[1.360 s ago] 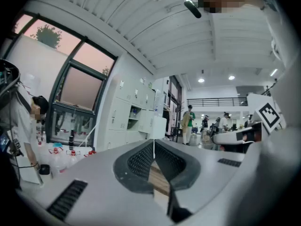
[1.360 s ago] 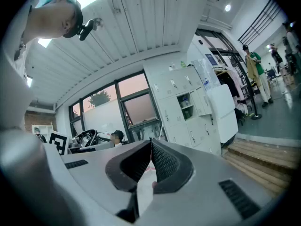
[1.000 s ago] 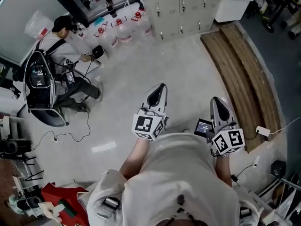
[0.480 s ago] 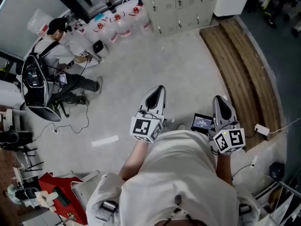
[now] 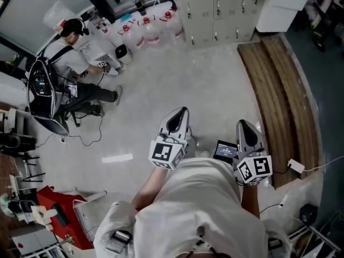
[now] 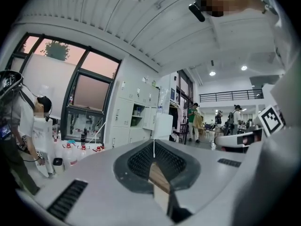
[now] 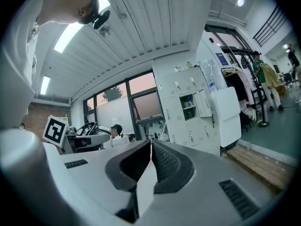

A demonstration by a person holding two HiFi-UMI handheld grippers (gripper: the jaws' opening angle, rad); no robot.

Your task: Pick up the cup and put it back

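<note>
Search stage: left gripper (image 5: 181,113) and right gripper (image 5: 242,124), both clenched and empty, point level above the floor (image 5: 215,90); no cup visible. Next move probably requires locating it.

No cup in any view

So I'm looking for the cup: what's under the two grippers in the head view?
Only bare pale floor shows beneath the left gripper and right gripper, both shut and empty. No cup is visible; the person's white shirt covers the floor nearer in.
</note>
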